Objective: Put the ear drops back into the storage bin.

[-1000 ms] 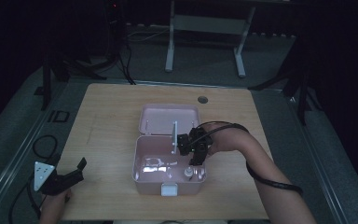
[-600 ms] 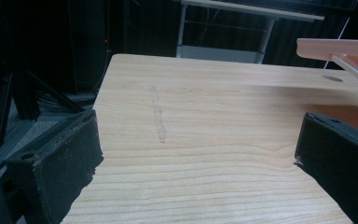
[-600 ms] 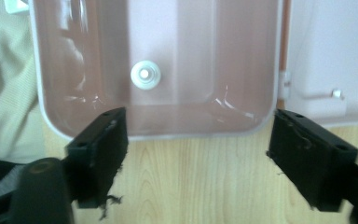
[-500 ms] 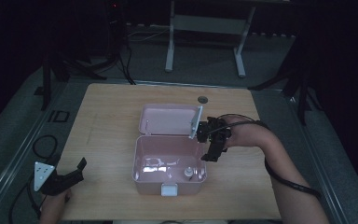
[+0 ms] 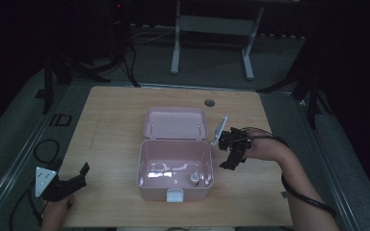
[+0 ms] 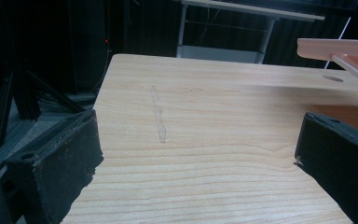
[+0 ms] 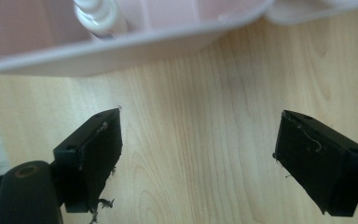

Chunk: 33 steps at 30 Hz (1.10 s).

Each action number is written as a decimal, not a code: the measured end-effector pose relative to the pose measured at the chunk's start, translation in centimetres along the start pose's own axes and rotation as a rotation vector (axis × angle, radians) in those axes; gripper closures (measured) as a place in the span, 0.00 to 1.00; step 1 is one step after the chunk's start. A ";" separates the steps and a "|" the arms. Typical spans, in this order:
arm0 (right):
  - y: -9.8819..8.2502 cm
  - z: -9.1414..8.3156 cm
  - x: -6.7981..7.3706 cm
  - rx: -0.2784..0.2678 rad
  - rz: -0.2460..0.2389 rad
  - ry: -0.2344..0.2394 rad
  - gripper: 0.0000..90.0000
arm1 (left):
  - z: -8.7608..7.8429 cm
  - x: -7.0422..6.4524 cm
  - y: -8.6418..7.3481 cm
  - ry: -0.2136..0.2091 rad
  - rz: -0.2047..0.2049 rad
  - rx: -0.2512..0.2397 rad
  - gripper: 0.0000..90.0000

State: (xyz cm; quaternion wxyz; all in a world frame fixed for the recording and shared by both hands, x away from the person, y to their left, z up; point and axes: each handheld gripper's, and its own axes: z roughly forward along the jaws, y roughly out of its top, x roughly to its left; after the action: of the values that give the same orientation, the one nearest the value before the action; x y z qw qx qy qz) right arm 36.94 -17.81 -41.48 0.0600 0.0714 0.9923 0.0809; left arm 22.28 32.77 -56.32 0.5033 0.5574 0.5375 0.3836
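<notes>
An open pink box sits mid-table, its lid laid back flat behind it. A small white bottle stands inside near the front right corner. In the right gripper view its ridged white cap shows behind the box's rim. My right gripper hovers just right of the box, open and empty over bare wood. Down at the table's front left corner, my left gripper is open and empty, and the lid's edge shows far ahead of it.
The wooden table has a round cable hole near its back edge. A white latch hangs on the box's front. A metal stand and cables are on the dark floor around the table.
My right gripper has come up out of the box and moved right, to the table beside it. The left gripper has stayed put.
</notes>
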 end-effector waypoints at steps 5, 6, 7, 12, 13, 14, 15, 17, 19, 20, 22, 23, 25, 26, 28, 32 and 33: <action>-1.8 2.3 -0.4 -0.018 0.058 -0.036 0.16 | 0.0 0.0 0.0 0.000 0.000 0.000 0.01; -2.1 2.8 -0.5 -0.015 0.067 -0.047 0.16 | 0.0 0.0 0.0 0.000 0.000 0.000 0.01; -2.4 3.2 -0.5 -0.005 0.071 -0.069 0.16 | 0.0 0.0 0.0 0.000 0.000 -0.001 0.01; -3.7 5.4 -0.6 -0.009 0.119 -0.098 0.16 | 0.0 0.0 0.0 -0.001 -0.001 -0.002 0.01; -4.0 5.7 -0.6 -0.029 0.136 -0.109 0.16 | 0.0 0.0 0.0 -0.001 -0.002 -0.002 0.01; -4.3 6.0 -0.5 -0.048 0.156 -0.112 0.16 | 0.0 0.0 0.0 -0.001 -0.003 -0.001 0.00; -4.5 6.3 -0.5 -0.063 0.173 -0.119 0.16 | 0.0 0.0 0.0 -0.001 -0.003 -0.001 0.01; -5.1 6.9 -0.5 -0.086 0.207 -0.149 0.16 | 0.0 0.0 0.0 -0.001 -0.004 -0.001 0.01; -5.6 7.4 -0.3 -0.113 0.238 -0.180 0.15 | 0.0 0.0 0.0 0.000 -0.005 -0.002 0.01; -5.9 7.6 -0.3 -0.128 0.252 -0.207 0.15 | 0.0 0.0 0.0 0.000 -0.007 -0.004 0.01; -6.6 7.9 -0.2 -0.165 0.293 -0.244 0.14 | 0.0 0.0 0.0 -0.001 -0.007 -0.004 0.01; -6.6 7.9 -0.2 -0.165 0.293 -0.244 0.14 | 0.0 0.0 0.0 -0.001 -0.007 -0.004 0.01; -7.6 8.1 -0.2 -0.226 0.371 -0.287 0.14 | 0.0 0.0 0.0 0.000 -0.008 -0.004 0.01; -7.9 8.2 -0.3 -0.241 0.392 -0.305 0.14 | 0.0 0.0 0.0 0.000 -0.008 -0.004 0.01; -8.7 8.3 -0.3 -0.267 0.442 -0.319 0.14 | 0.0 0.0 0.0 0.000 -0.008 -0.004 0.01; -10.1 8.7 -0.3 -0.320 0.517 -0.351 0.14 | 0.0 0.0 0.0 0.000 -0.007 -0.005 0.00; -10.4 8.8 -0.3 -0.326 0.540 -0.354 0.14 | 0.0 0.0 0.0 0.000 -0.007 -0.005 0.01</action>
State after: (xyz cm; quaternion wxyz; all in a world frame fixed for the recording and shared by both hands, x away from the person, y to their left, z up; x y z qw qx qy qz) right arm 36.98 -26.69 -51.88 0.2179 0.3332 0.8861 0.2373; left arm 22.27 32.78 -56.33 0.5059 0.5542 0.5388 0.3830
